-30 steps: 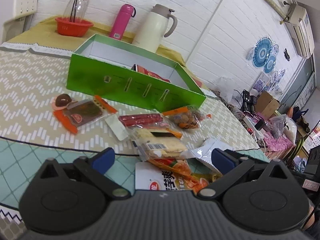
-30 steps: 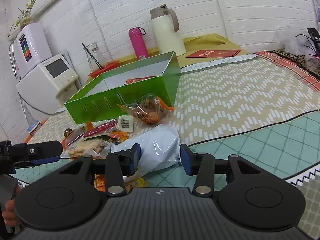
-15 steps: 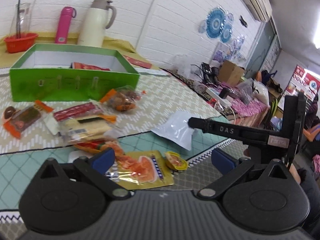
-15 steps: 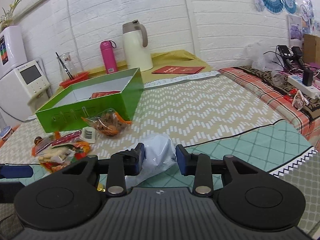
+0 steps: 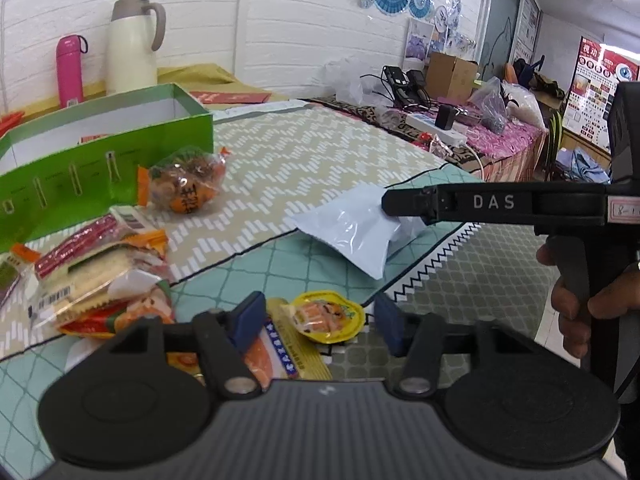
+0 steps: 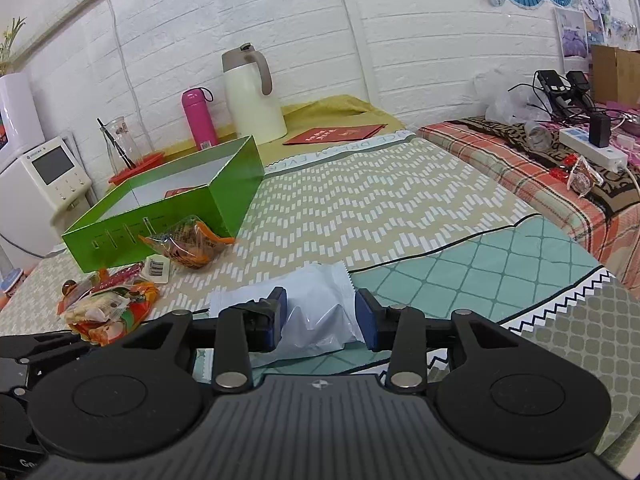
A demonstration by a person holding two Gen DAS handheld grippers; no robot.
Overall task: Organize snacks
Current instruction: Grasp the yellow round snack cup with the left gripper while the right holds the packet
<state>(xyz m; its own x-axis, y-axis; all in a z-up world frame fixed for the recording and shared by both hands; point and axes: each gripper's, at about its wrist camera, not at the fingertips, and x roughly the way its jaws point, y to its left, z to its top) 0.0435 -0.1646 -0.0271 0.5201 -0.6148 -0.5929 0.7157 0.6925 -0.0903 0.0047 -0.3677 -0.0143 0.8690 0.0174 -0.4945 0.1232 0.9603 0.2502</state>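
My right gripper is shut on a white snack packet and holds it low over the tablecloth; the packet also shows in the left wrist view with the right gripper's finger on it. My left gripper is open and empty, its jaws on either side of a small yellow jelly cup lying on an orange-yellow packet. The green box stands open at the left with a red packet inside. An orange bag of snacks lies by its front wall.
A pile of snack packets lies left of my left gripper. A white thermos jug, a pink bottle and a red basket stand behind the box. A side table with a power strip is at the right.
The left gripper has swung right and narrowed its opening around the yellow jelly cup. The right gripper's jaws stand a little wider apart around the white packet.
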